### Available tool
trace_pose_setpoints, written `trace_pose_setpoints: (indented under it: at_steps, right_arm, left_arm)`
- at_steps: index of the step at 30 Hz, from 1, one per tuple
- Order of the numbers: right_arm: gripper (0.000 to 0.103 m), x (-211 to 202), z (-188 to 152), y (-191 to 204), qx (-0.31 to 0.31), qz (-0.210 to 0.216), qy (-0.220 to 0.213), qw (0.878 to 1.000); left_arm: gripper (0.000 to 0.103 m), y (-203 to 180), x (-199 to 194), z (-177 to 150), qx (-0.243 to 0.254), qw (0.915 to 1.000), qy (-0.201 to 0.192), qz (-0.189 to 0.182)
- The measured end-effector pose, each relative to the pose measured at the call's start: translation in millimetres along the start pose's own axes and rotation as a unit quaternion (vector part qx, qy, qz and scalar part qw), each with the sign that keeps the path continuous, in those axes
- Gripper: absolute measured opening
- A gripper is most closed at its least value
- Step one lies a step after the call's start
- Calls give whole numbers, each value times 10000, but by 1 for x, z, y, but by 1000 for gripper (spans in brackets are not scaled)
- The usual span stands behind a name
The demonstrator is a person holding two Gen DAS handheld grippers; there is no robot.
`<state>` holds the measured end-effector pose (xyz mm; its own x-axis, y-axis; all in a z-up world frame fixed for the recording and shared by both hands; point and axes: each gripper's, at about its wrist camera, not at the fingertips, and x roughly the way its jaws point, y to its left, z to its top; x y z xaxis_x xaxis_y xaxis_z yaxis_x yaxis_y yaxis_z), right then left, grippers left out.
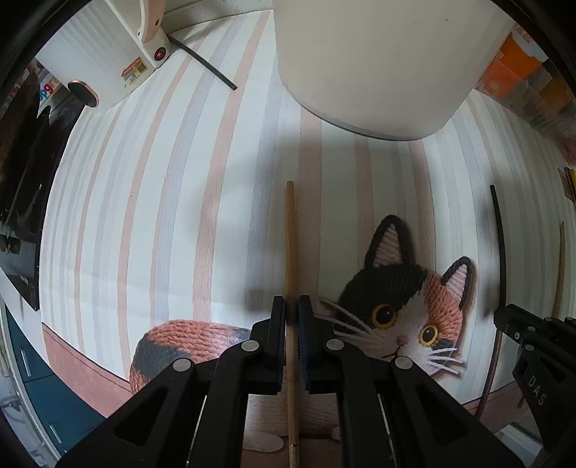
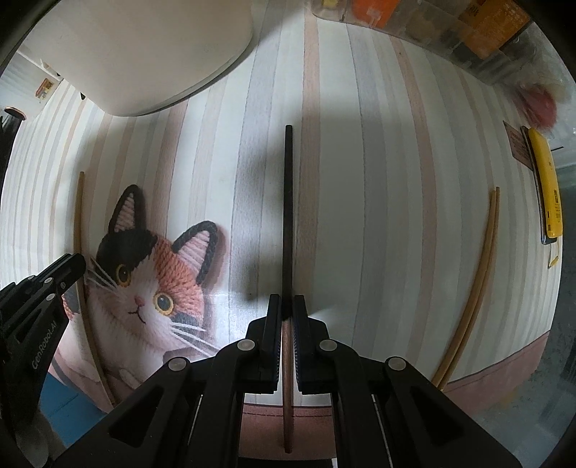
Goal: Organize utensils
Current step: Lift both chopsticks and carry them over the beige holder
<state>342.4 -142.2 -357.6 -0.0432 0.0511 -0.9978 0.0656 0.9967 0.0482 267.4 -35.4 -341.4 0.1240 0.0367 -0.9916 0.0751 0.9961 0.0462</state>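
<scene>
My left gripper (image 1: 291, 306) is shut on a light bamboo chopstick (image 1: 290, 244) that points forward over the striped cat mat (image 1: 162, 198). My right gripper (image 2: 287, 304) is shut on a dark chopstick (image 2: 288, 201), black toward its far end and brown behind the pads. A white container (image 1: 378, 64) stands ahead on the mat; it also shows in the right wrist view (image 2: 136, 50). The right gripper (image 1: 504, 316) and its dark chopstick (image 1: 500, 244) show at the right of the left wrist view. The left gripper (image 2: 73, 264) shows at the left of the right wrist view.
A pair of bamboo chopsticks (image 2: 478, 273) lies on the mat's right side. Another dark chopstick (image 1: 205, 64) lies near a white appliance (image 1: 118, 54) at the far left. A yellow object (image 2: 549, 190) lies off the mat to the right. Orange packets (image 2: 486, 28) sit at the back.
</scene>
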Motion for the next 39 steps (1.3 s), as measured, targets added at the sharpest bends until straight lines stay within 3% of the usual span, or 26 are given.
trace_pose_setpoints:
  at_steps: [7, 13, 20, 25, 39]
  right_arm:
    - [6, -13, -14, -21, 385, 441, -292, 9979]
    - [6, -58, -21, -32, 525, 608, -1088, 9908]
    - [6, -114, -26, -32, 508, 682, -1991, 9763]
    - [6, -145, -23, -31, 509, 862, -2414, 9652]
    - [5, -229, -11, -12, 398, 1412, -3275, 9334]
  left_arm:
    - [4, 14, -28, 1, -133, 9989, -452, 29]
    - [4, 24, -86, 9, 30, 9911, -1317, 186]
    - [4, 42, -140, 16, -153, 9814, -1914, 68]
    - [4, 53, -170, 20, -392, 9760, -2133, -172]
    - [4, 78, -264, 31, -676, 9467, -3085, -643]
